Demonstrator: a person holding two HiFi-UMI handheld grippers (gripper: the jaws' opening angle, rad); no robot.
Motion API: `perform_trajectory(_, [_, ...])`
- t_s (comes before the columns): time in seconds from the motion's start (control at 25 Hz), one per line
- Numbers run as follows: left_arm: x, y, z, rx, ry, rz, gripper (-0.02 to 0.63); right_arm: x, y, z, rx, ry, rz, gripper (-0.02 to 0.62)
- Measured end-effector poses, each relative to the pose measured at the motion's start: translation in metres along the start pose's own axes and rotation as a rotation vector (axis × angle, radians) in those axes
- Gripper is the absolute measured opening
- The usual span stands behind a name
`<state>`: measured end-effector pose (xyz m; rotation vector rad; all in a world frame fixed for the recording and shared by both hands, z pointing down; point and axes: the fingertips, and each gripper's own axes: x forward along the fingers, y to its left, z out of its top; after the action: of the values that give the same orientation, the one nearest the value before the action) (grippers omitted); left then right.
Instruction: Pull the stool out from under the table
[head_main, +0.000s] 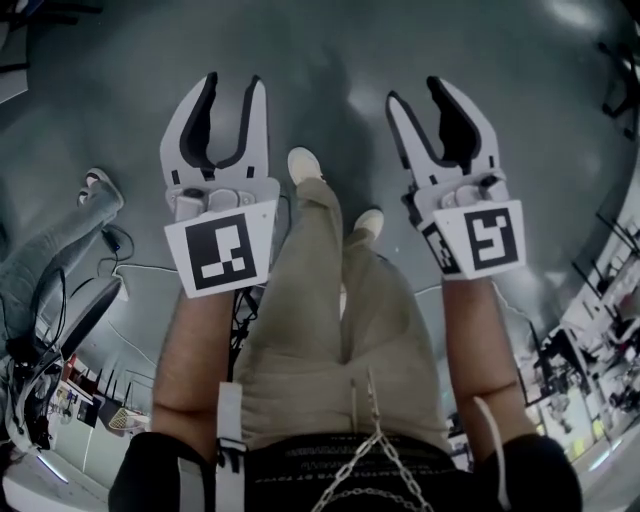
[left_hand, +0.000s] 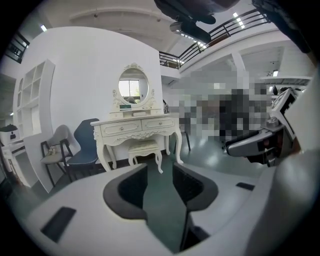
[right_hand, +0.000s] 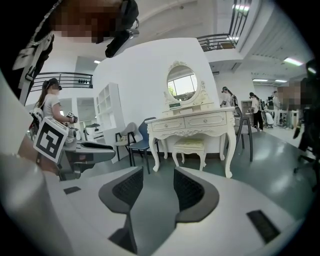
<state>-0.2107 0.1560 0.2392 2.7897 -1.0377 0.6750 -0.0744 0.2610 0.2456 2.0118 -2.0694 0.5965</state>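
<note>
A cream stool (left_hand: 144, 148) (right_hand: 190, 146) stands tucked under a white dressing table (left_hand: 140, 126) (right_hand: 192, 124) with an oval mirror, some way off across the floor. In the head view my left gripper (head_main: 234, 84) and right gripper (head_main: 419, 91) are held out side by side over the grey floor. Both stand open with only floor showing between the jaws. In the gripper views the left gripper (left_hand: 160, 170) and the right gripper (right_hand: 158, 174) point toward the stool from a distance. Neither touches it.
A blue chair (left_hand: 85, 146) (right_hand: 141, 140) and a grey chair (left_hand: 54, 152) stand left of the table, with a white shelf unit (left_hand: 31, 97) beyond. Another chair (right_hand: 245, 131) sits to the table's right. A person's leg (head_main: 60, 240) and cables (head_main: 110, 262) are at the left.
</note>
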Motion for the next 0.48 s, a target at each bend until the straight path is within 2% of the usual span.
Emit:
perform_trajectory(0.24, [0.010, 0.010, 0.022, 0.031, -0.021, -0.009, 0.141, 0.009, -0.005, 0.029, 0.005, -0.034, -0.027, 0.181])
perform_trajectory(0.48, [0.024, -0.002, 0.012, 0.052, 0.010, -0.016, 0.141, 0.013, -0.018, 0.026, -0.006, -0.031, -0.007, 0.187])
